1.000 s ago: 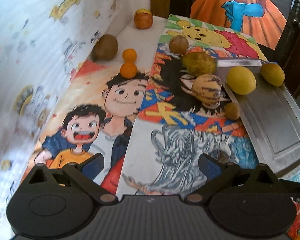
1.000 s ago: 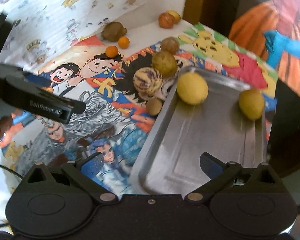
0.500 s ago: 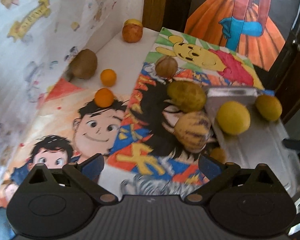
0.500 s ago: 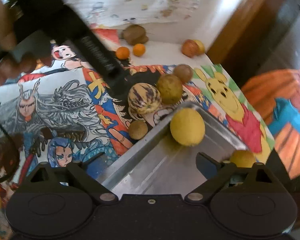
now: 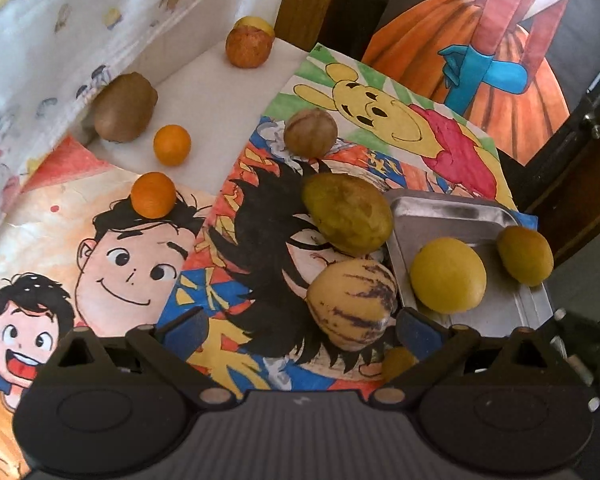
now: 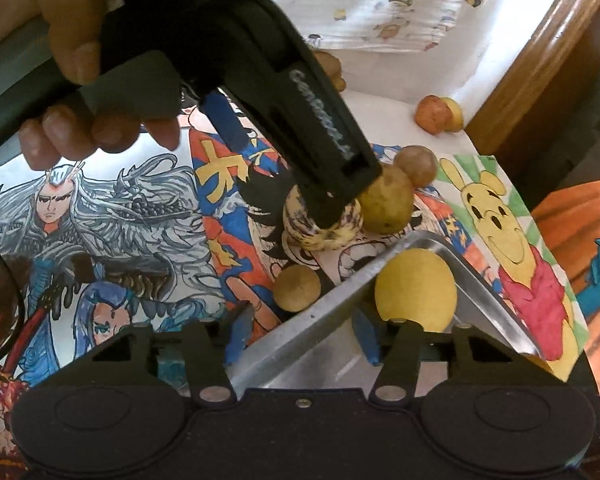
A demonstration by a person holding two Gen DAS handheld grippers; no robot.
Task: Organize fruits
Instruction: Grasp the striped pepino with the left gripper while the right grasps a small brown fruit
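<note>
On the worktop's cartoon drawings, a brown fruit (image 5: 125,107) and two small oranges (image 5: 153,194) lie far left. The left claw (image 5: 300,326) is spread wide, the striped melon (image 5: 352,304) between its fingers but untouched. Just right, the metal tray (image 5: 452,210) holds two yellow fruits (image 5: 447,275). The right claw (image 6: 304,334) is spread, straddling the tray's rim (image 6: 332,300).
</note>
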